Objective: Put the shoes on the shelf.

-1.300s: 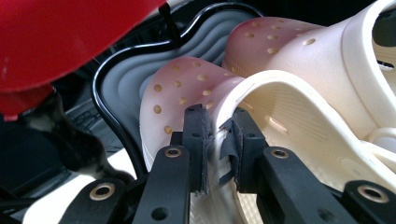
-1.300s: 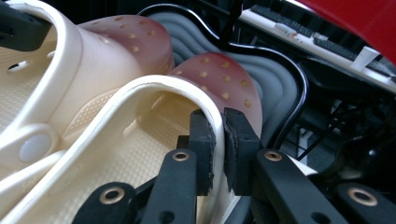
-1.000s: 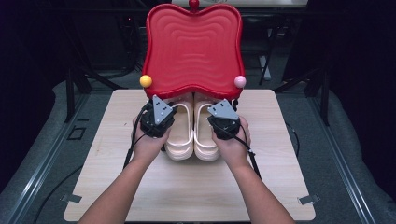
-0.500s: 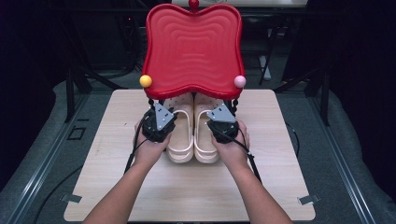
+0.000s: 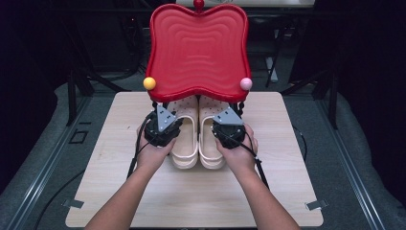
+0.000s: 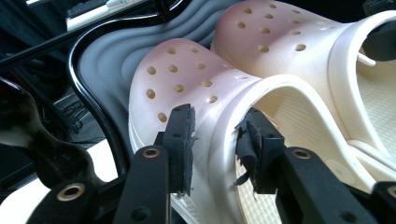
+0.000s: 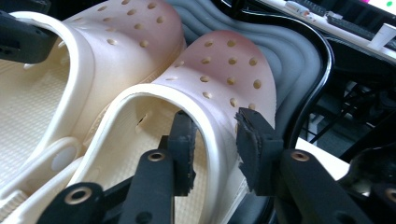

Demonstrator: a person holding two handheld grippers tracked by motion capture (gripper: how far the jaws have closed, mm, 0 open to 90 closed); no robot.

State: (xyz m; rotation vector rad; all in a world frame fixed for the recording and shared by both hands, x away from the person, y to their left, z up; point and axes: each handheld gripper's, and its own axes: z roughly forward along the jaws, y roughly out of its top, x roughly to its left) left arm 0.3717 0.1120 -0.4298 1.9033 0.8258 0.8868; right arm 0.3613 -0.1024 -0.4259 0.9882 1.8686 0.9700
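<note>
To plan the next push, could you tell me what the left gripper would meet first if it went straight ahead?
The left gripper already straddles the side wall of the left clog; going on, its jaws would probably run into the clog's perforated toe cap. The grey ribbed lower tray lies beyond.

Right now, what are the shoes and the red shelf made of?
The clogs look like soft moulded foam or rubber: cream, matte, one-piece, dotted with holes. The shelf looks like hard plastic: glossy red with moulded ripples on top, grey underneath.
</note>
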